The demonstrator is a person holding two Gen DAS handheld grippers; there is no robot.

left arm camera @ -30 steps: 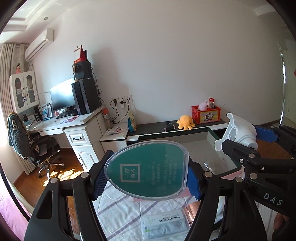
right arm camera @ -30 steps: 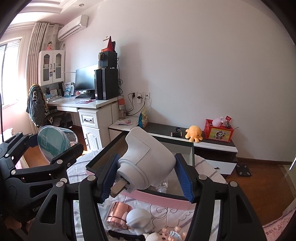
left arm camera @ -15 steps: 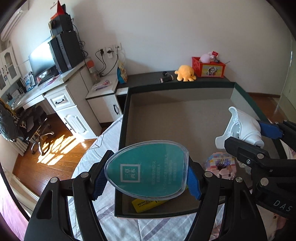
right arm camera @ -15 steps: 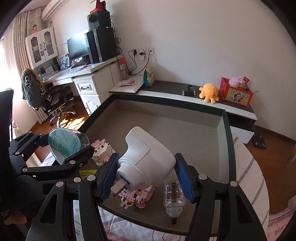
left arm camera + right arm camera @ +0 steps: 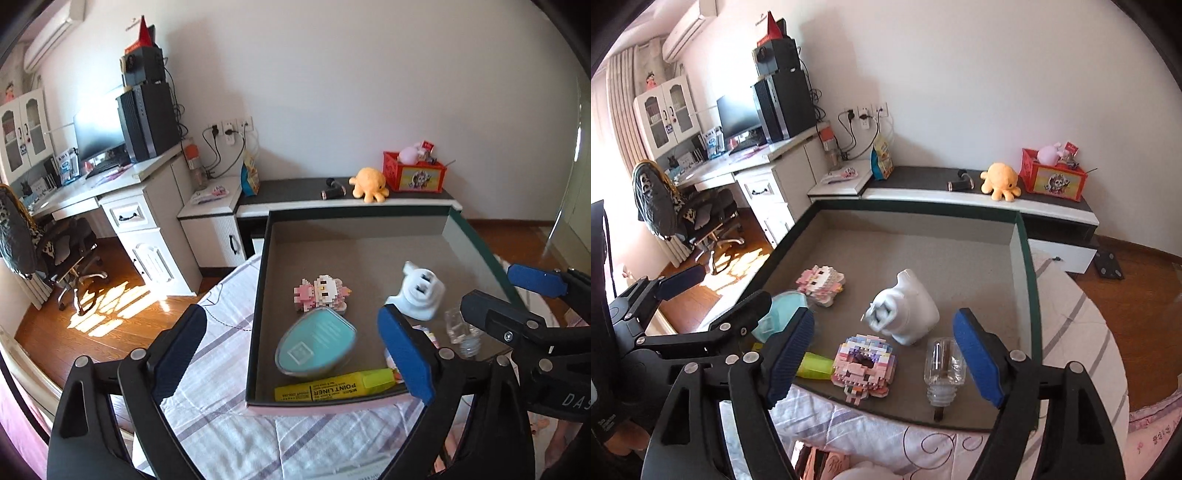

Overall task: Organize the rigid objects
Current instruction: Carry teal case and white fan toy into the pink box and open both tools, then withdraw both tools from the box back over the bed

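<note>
Sunlit bedroom floor and a white desk filled the left of both views, and the dark-rimmed tray sat on the striped bedsheet at centre. A second before, I had the teal oval case clamped in my left gripper and the white plastic piece in my right gripper; now both had dropped clear and lay on the tray's grey floor. Both sets of jaws were opening, with nothing pressed between the blue pads.

In the left wrist view the teal oval case lay flat at lower centre, just above the yellow highlighter and just below a pink brick figure. The white plastic piece looked blurred, right of centre, with two dark slots in its face. In the right wrist view it lay on its side at centre, near a second brick figure and a clear bottle lying by the near rim.

Upper tray floor stayed bare up to the far wall, giving room to move. At right, the green-edged wall ran close beside my right pad.
</note>
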